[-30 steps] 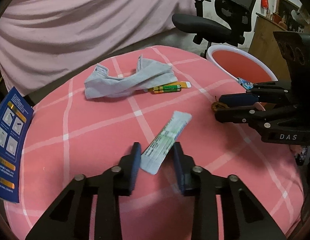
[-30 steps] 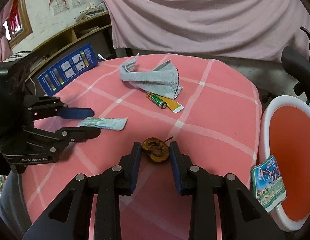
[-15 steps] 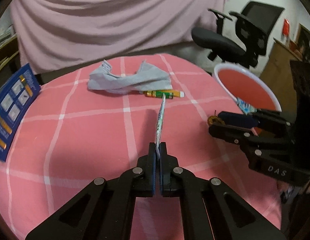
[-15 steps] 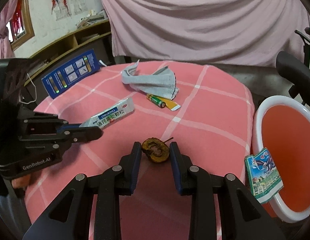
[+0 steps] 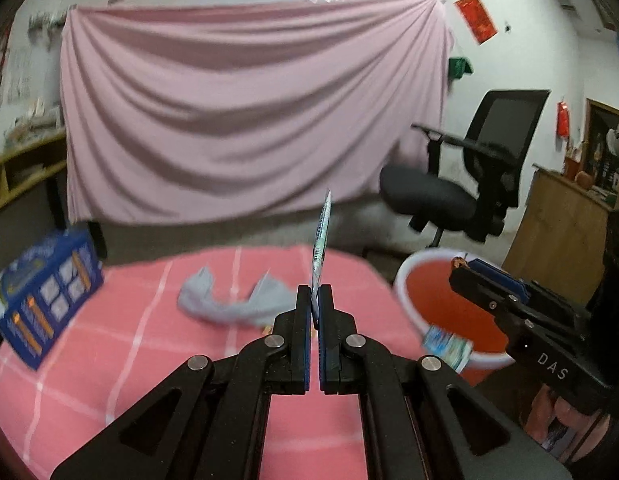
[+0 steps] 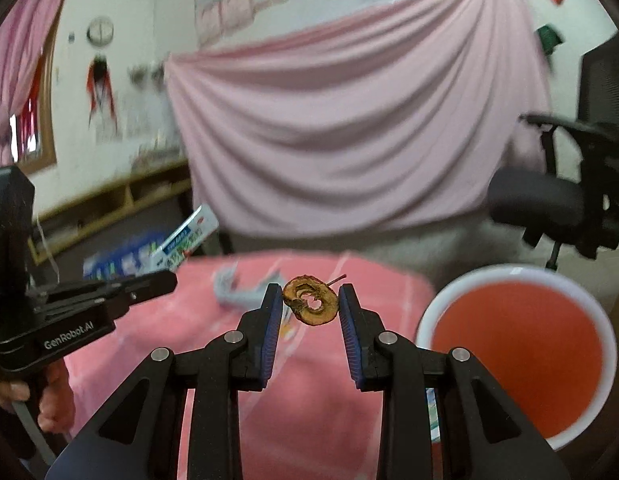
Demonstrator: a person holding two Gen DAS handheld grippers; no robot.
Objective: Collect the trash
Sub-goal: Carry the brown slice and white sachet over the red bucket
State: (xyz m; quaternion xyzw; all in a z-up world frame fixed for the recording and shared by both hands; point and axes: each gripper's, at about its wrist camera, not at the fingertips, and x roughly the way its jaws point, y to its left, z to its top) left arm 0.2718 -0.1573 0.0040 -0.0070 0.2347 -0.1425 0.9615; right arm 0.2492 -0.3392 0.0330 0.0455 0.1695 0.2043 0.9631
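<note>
My left gripper is shut on a flat white and green sachet that stands edge-on above the pink checked table; the sachet also shows in the right wrist view. My right gripper is shut on a brown dried fruit slice and holds it in the air left of the red bin with a white rim. The bin also shows in the left wrist view, with the right gripper over it.
A grey cloth lies on the table's far side. A blue box stands at the table's left edge. A printed packet hangs on the bin's near rim. A black office chair stands behind the bin.
Both grippers have lifted well above the table with their items. The left one closed on the sachet a second ago and raised it; the right one carried the fruit slice up beside the bin.
</note>
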